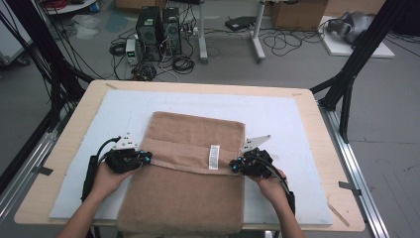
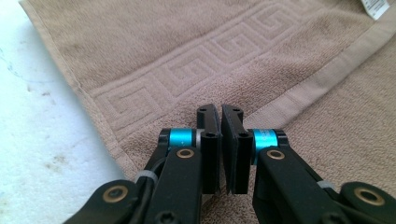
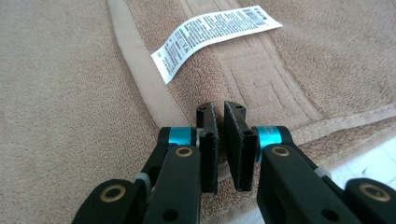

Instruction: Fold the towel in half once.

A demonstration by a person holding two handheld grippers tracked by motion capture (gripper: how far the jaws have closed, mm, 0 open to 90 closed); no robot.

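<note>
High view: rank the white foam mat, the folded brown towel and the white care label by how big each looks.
1. White foam mat, largest.
2. Folded brown towel, which lies on the mat and overhangs its near edge.
3. White care label, by far the smallest, on the towel's folded-over hem.

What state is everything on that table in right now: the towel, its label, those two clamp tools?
Towel: brown, partly folded, its hemmed end lying across the middle, near part hanging over the table edge.
Care label: lying flat on the folded end.
Left gripper: fingers shut, at the fold's left edge.
Right gripper: fingers shut, at the fold's right edge.
White mat: flat under the towel.
</note>
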